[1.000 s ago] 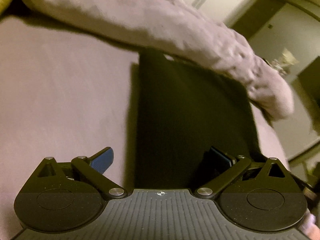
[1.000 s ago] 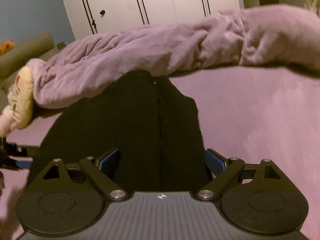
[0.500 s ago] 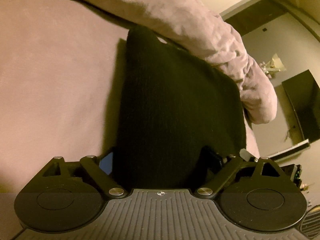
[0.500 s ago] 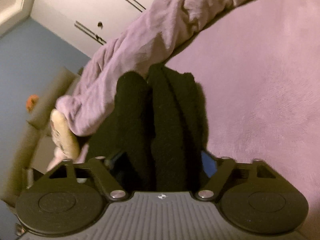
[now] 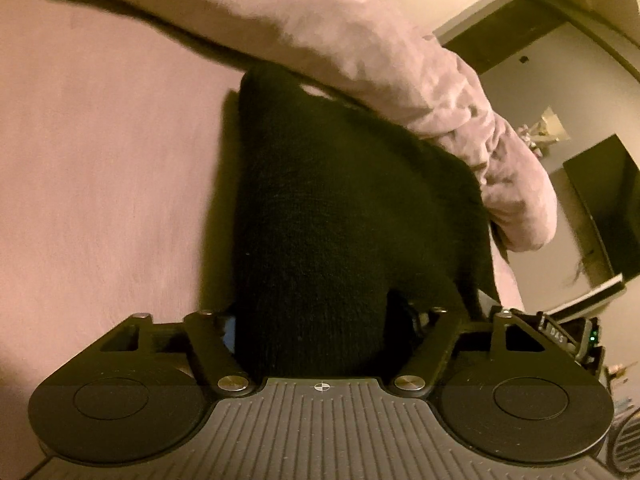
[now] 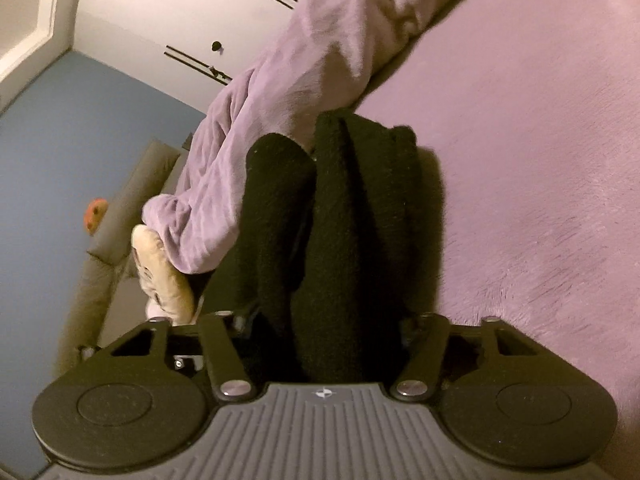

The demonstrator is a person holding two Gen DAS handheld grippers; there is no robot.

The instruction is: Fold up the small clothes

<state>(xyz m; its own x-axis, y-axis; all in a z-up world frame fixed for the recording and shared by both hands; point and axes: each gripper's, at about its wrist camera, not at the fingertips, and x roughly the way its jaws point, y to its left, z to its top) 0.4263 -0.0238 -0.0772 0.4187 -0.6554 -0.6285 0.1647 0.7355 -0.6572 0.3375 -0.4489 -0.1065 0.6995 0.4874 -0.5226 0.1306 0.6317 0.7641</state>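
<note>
A black knit garment (image 5: 340,200) lies on the mauve bed sheet (image 5: 100,160), its far end tucked under a rolled blanket. My left gripper (image 5: 320,320) is at the garment's near edge. Its jaws are closing with the fabric bulging up between them, and the blue left pad (image 5: 229,330) touches the cloth. In the right wrist view the same garment (image 6: 360,220) is squeezed into long ridges. My right gripper (image 6: 324,320) is closing on its near end, and its fingertips are buried in the dark fabric.
A rolled mauve blanket (image 5: 360,40) (image 6: 300,100) lies across the bed behind the garment. A cream soft toy (image 6: 160,272) sits at its end by the bed's edge. White wardrobe doors (image 6: 160,20) and a dark screen (image 5: 608,208) stand beyond. Bare sheet (image 6: 540,160) stretches to the side.
Both grippers came forward and down onto the garment's near edge and narrowed around it. The right one rolled, tilting its view. The fabric now bunches between both pairs of fingers.
</note>
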